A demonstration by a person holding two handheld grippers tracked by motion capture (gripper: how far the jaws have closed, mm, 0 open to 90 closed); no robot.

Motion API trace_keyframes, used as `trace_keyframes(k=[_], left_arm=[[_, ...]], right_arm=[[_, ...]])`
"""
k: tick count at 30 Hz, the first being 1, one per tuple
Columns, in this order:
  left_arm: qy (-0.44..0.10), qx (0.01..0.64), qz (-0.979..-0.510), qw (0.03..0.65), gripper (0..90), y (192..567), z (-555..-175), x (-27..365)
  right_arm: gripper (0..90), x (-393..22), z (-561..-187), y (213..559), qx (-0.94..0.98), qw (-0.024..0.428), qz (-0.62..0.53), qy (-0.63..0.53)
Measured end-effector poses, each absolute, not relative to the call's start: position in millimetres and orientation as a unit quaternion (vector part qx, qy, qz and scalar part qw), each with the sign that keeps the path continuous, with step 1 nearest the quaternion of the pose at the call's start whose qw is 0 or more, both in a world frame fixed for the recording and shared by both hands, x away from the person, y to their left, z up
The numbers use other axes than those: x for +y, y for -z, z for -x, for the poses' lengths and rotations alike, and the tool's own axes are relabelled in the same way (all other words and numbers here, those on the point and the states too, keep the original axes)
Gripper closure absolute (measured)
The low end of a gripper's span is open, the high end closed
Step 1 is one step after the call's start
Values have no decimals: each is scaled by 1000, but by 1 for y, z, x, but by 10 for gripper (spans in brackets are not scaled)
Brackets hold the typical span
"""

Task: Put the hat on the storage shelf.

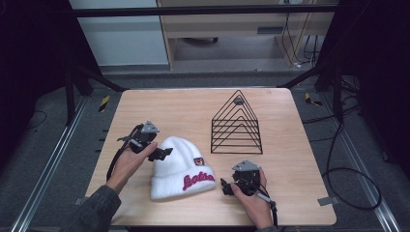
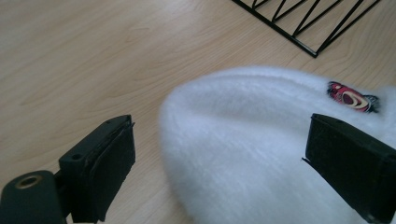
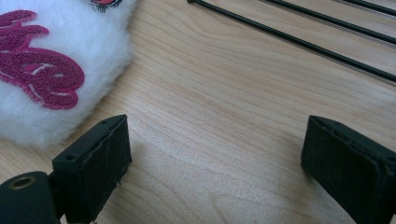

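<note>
Near the frame's bottom, the right gripper (image 1: 227, 187) is resting with jaws spread and empty. Left of centre, the left gripper (image 1: 163, 153) is gaping around the white beanie's (image 1: 181, 166) crown, nothing grasped yet. Farther back, the wire rack (image 1: 237, 126) is standing empty.

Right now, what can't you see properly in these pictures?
- Pink word on the hat: too small in the high view; cut off by the left edge in the right gripper view.
- Small badge: blurry in the left gripper view.
- Wire rack: cut off at the top edge in both gripper views.
</note>
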State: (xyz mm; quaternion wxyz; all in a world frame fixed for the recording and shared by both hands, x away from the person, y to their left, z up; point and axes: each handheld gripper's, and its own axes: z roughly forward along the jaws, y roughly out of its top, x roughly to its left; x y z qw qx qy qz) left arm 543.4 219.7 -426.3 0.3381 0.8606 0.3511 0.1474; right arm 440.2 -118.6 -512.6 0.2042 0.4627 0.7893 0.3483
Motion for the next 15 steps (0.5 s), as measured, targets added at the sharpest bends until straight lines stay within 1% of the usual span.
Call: trace_keyframes(k=[4,5,6,7,8,11,15], left_arm=[[-150,356,-865,320,76,426,-560,215],[-152,360,-861,326,77,426,-563,216],[-143,364,-854,343,80,428,-567,217],[-137,363,-857,340,94,430,-570,217],[-137,363,-857,340,127,430,-570,217],[-134,349,-873,312,132,434,-575,216],[-133,359,-867,317,120,434,-577,214]], right_arm=[[84,-119,-440,513,790,204,-461,-349],[84,-119,-440,513,790,203,-461,-349],[84,-119,-440,513,790,204,-461,-349],[84,-119,-440,513,790,204,-462,-349],[84,-119,-440,513,790,204,-462,-349],[84,-119,-440,512,790,204,-462,-348],[84,-118,-440,513,789,203,-463,-349]])
